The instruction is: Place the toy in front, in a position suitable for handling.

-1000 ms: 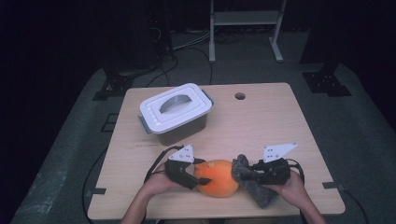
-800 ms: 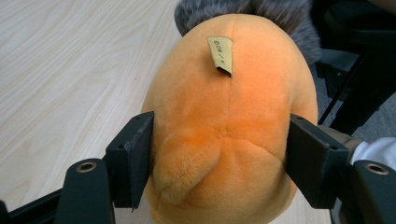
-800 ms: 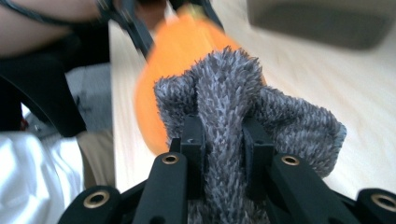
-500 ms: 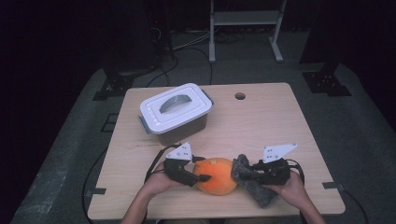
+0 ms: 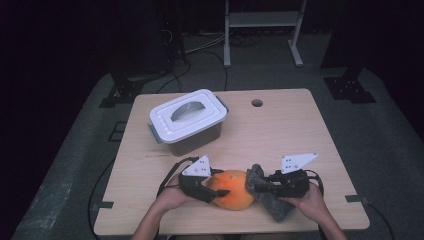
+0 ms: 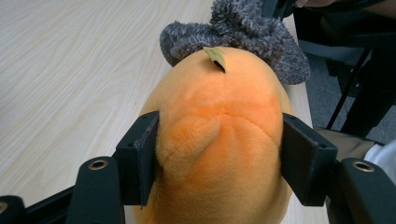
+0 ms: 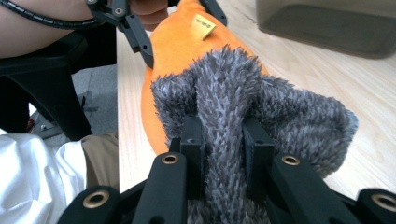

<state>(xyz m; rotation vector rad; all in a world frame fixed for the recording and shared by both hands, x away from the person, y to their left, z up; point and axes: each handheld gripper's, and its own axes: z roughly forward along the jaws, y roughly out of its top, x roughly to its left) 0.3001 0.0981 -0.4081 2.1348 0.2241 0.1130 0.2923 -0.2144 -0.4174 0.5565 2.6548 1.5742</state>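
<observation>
An orange plush toy point(image 5: 232, 190) lies near the table's front edge. My left gripper point(image 5: 216, 190) comes at it from the left. Its jaws have just been closing, and in the left gripper view both pads press into the orange plush point(image 6: 219, 116), with my left gripper point(image 6: 219, 154) shut on it. A grey fuzzy fabric piece point(image 5: 272, 205) lies against the plush's right end. My right gripper point(image 7: 224, 144) is shut on the grey fabric point(image 7: 280, 107), pinching a fold of it. The orange plush point(image 7: 182, 42) with its small yellow tag lies just beyond.
A lidded container point(image 5: 187, 120) with a white lid and grey handle stands at the back left of the wooden table point(image 5: 280, 135). A small round hole point(image 5: 257, 103) sits near the far edge. A person's hands hold both grippers at the front edge.
The left gripper's jaws have drawn in a little onto the orange plush. The right gripper and the grey fabric have kept still.
</observation>
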